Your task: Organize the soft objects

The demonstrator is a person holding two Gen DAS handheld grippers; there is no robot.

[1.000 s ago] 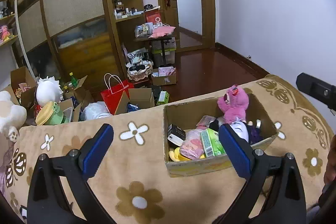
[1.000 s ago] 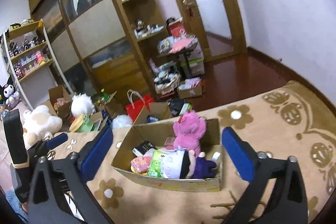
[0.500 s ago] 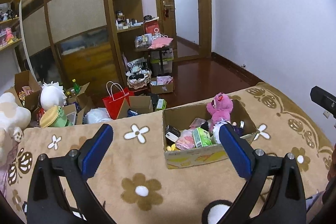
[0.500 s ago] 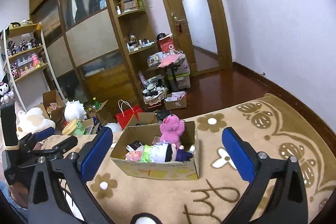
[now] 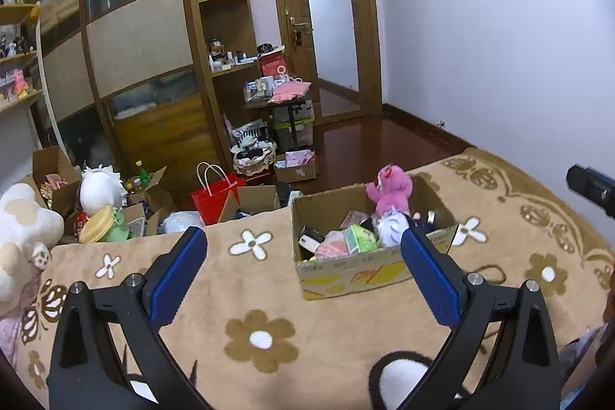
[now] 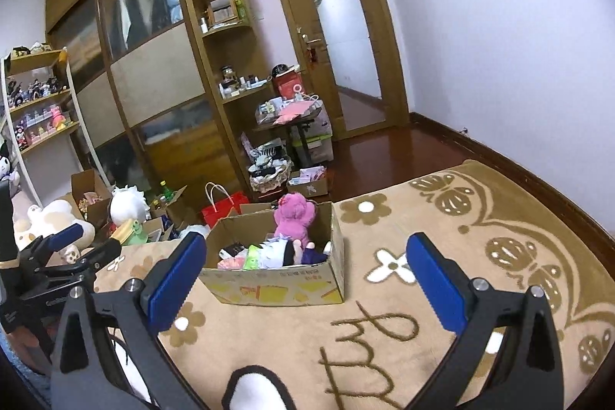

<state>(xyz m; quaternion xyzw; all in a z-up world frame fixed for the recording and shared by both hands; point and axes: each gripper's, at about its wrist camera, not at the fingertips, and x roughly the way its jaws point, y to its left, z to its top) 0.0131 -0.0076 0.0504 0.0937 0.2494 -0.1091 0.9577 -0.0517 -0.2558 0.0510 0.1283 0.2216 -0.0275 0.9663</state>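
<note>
So the landmark here is the cardboard box (image 5: 348, 269), sitting on a big tan blanket (image 5: 269, 294) with brown and white flowers that spreads out on every side of it. Behind the box, across the dark wood floor, there's a tall wooden wardrobe (image 5: 138, 64) with shelves, and further back to the right a wooden door (image 5: 330, 22). Down off the blanket's edge to the left of the box is a pile of open cartons, a red gift bag (image 5: 215, 196) and a large white-and-tan plush (image 5: 23, 229). Both grippers hang over the blanket on the near side of the box, well short of it: the left gripper (image 5: 303, 264) has its blue pads spread wide with nothing between them, and the right gripper (image 6: 305, 264) is the same, wide apart and empty. Inside the box is a jumble of soft stuff, with a pink plush bear (image 5: 390, 191) propped up against the far wall, a doll with dark hair (image 6: 286, 250) lying near the front, plus a green packet (image 5: 359, 237) and a pink packet (image 5: 334, 248) beside it. On the blanket right at the camera's edge, nearer than the box, a black-and-white plush (image 6: 253, 389) pokes into view from below.
</note>
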